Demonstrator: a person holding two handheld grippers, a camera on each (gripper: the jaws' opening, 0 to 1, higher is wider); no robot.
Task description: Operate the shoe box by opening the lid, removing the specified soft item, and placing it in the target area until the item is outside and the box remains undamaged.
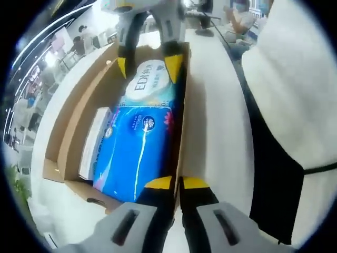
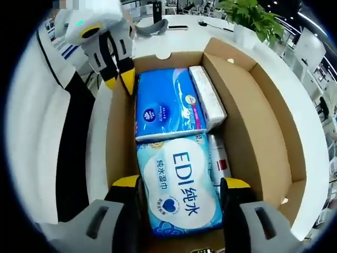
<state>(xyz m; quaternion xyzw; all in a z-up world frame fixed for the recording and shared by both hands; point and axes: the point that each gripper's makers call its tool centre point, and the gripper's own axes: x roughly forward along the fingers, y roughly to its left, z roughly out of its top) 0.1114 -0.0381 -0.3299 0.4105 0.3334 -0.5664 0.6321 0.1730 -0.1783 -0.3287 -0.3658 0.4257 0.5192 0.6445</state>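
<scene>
Looking along the left gripper point(image 1: 177, 184) in the left gripper view: its yellow-tipped jaws sit nearly together, straddling the near-right wall of the open cardboard shoe box point(image 1: 66, 134). One tip is inside, one outside; whether they actually pinch the wall I cannot tell. Inside the box, a blue tissue pack point(image 1: 137, 150) lies near, touching the inner tip. Beyond it is the white-and-blue EDI wipes pack point(image 1: 149, 83), the soft item. A white carton point(image 1: 92, 142) lies along the blue pack's left side. At the far end the right gripper point(image 1: 147, 66) reaches down into the box, jaws apart with a yellow tip on either side of the wipes pack. The box stands on a white table point(image 1: 216, 126). A person's white and black clothing point(image 1: 295, 105) is on the right.

Right gripper view: the right gripper point(image 2: 181, 187) has its jaws spread wide on either side of the EDI wipes pack point(image 2: 179, 184), tips beside the pack's long edges (contact not clear, so not calling it clamped). The pack lies flat at the near end of the shoe box point(image 2: 263, 121). The blue tissue pack point(image 2: 166, 103) lies just beyond, touching it. The white carton point(image 2: 208, 97) is to the right of the blue pack. A white bottle with a red label point(image 2: 220, 158) is wedged right of the wipes pack. The left gripper point(image 2: 120, 79) is at the far-left wall, jaws close together. The lid flap is folded out to the right.
</scene>
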